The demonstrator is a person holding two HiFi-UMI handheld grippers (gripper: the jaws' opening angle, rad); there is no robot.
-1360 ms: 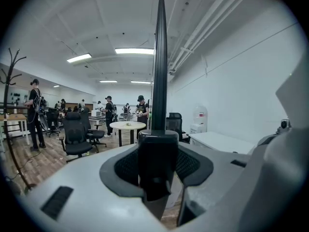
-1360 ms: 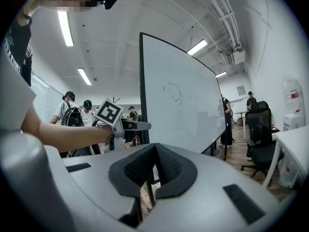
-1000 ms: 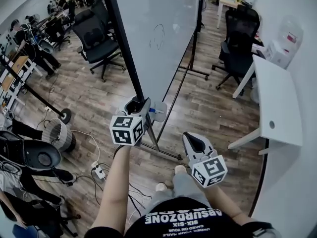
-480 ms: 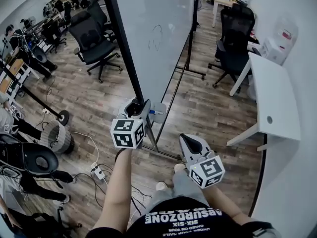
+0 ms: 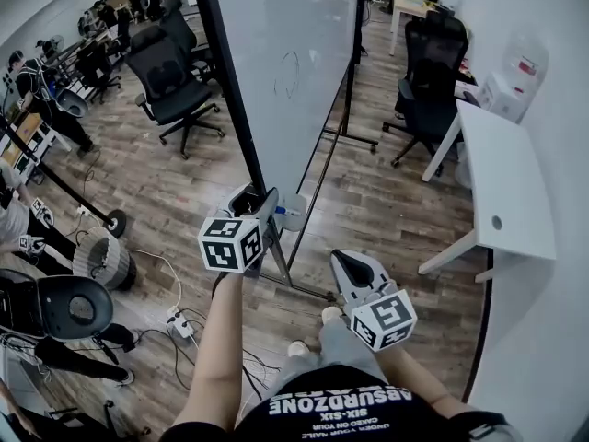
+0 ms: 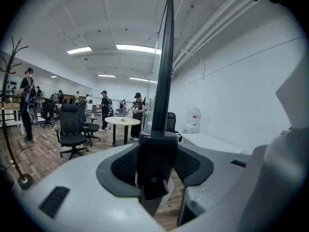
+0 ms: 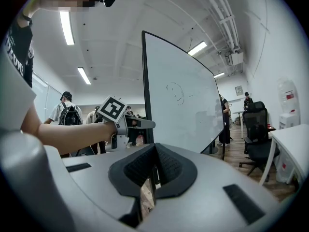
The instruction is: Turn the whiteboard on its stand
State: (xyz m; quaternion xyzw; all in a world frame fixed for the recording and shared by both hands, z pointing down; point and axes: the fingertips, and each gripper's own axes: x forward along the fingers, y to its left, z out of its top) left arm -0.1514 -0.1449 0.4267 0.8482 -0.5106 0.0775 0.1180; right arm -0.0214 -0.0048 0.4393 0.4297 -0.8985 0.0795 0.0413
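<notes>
Jaws of the right gripper (image 5: 354, 267) meet pad to pad with nothing between them. It hangs nearest the person, off the near end of the whiteboard (image 5: 285, 63) and clear of it. Just beyond, the left gripper (image 5: 258, 199) is clamped on the whiteboard's black frame edge (image 6: 165, 71) at the near lower corner (its own view shows the dark bar upright between the pads, both pressing on it). The whiteboard stands upright on its stand (image 5: 296, 247) and runs away from the person, with a small scribble (image 5: 290, 70) on its face. An office chair (image 5: 170, 72) sits well to the left of the whiteboard, and a white table (image 5: 506, 182) well to its right, neither touching it.

As I read it, the hold is made and the turn itself is the step in hand. The next move calls for a steady, level push or pull on that near end, so that the whiteboard swings round on its stand. The clamp must not slip along the frame. The idle right gripper could brace the frame if it wobbles, and the stand's foot near the person's feet wants watching.
</notes>
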